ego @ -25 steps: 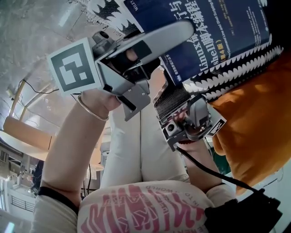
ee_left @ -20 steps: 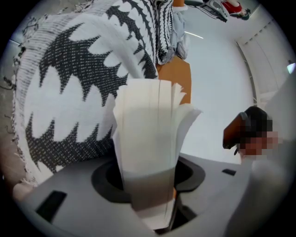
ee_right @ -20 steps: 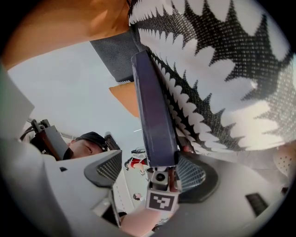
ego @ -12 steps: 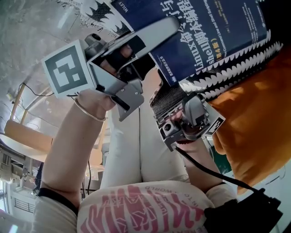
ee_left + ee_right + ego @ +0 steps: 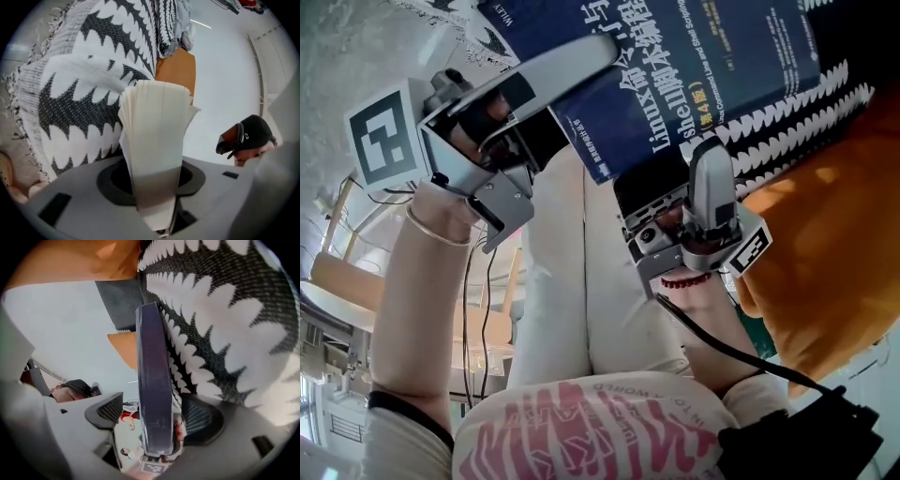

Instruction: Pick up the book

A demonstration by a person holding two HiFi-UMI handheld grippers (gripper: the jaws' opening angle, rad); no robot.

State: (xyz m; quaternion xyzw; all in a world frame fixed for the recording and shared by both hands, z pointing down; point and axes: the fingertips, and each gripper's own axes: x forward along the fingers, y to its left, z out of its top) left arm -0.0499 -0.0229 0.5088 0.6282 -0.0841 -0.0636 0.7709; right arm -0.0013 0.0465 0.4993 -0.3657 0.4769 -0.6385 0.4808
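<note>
A dark blue Linux book (image 5: 675, 75) is held up between both grippers in front of a black-and-white zigzag blanket (image 5: 787, 122). My left gripper (image 5: 581, 70) grips its left edge, one long grey finger lying across the cover. Its jaws have just been closing, and the fanned white pages (image 5: 154, 131) now sit clamped between them in the left gripper (image 5: 157, 206) view. My right gripper (image 5: 694, 164) holds the lower edge, one finger over the cover. In the right gripper (image 5: 157, 427) view the book's blue edge (image 5: 152, 371) runs straight between the jaws.
An orange cushion (image 5: 834, 244) lies right of the blanket. The person's white trousers (image 5: 581, 300) fill the middle below the book. A black cable (image 5: 741, 361) trails from the right gripper. A wooden chair (image 5: 337, 281) stands at the left. A person in a black cap (image 5: 248, 136) is behind.
The left jaws have closed on the book's edge. The book and both grippers have shifted left in the head view, and the right gripper's finger now lies further over the cover.
</note>
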